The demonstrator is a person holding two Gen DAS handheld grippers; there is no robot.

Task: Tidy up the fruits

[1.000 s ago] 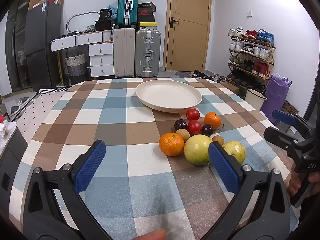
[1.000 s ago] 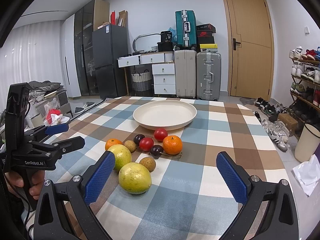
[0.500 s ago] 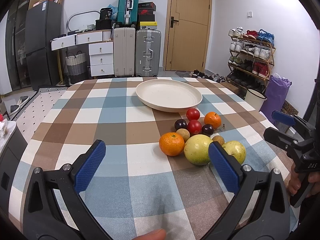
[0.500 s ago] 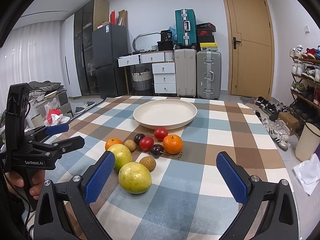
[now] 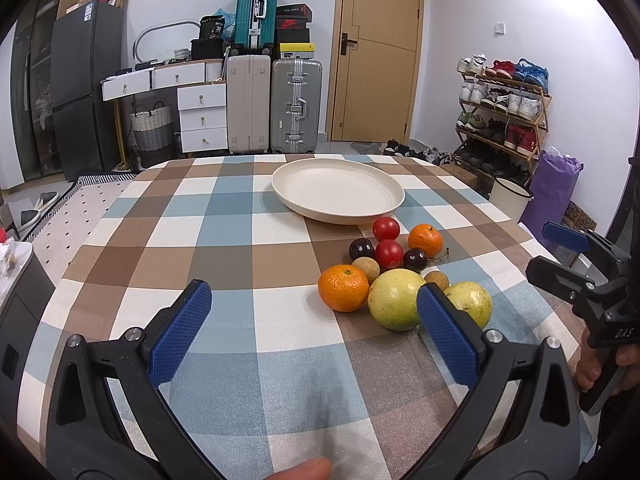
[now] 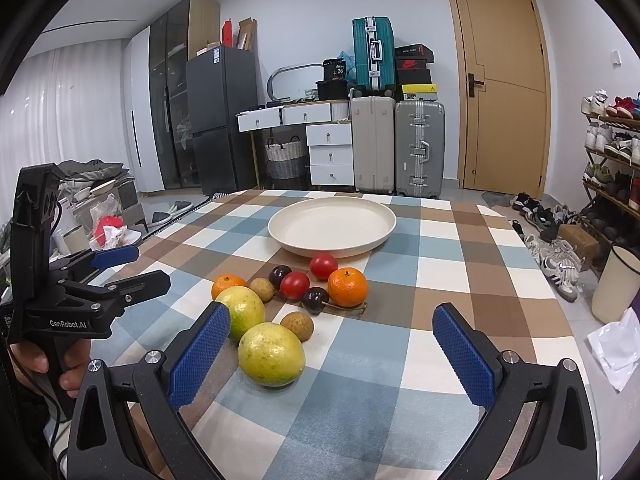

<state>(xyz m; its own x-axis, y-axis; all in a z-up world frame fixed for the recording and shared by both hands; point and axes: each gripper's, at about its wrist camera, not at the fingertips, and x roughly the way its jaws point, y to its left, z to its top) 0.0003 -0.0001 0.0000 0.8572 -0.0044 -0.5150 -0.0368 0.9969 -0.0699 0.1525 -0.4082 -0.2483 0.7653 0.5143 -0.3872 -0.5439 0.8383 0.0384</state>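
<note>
Fruits (image 6: 296, 296) clustered beside empty plate (image 6: 332, 224), both claws spread

matt plate (image 5: 338, 192), woven checked tablecloth (image 5: 224, 248)

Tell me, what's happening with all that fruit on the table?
A person holds a left gripper and a right gripper, both open and holding nothing. The fruit sits in a pile on the checked table, just in front of a plate that has nothing on it. No sorting has started yet.
</note>
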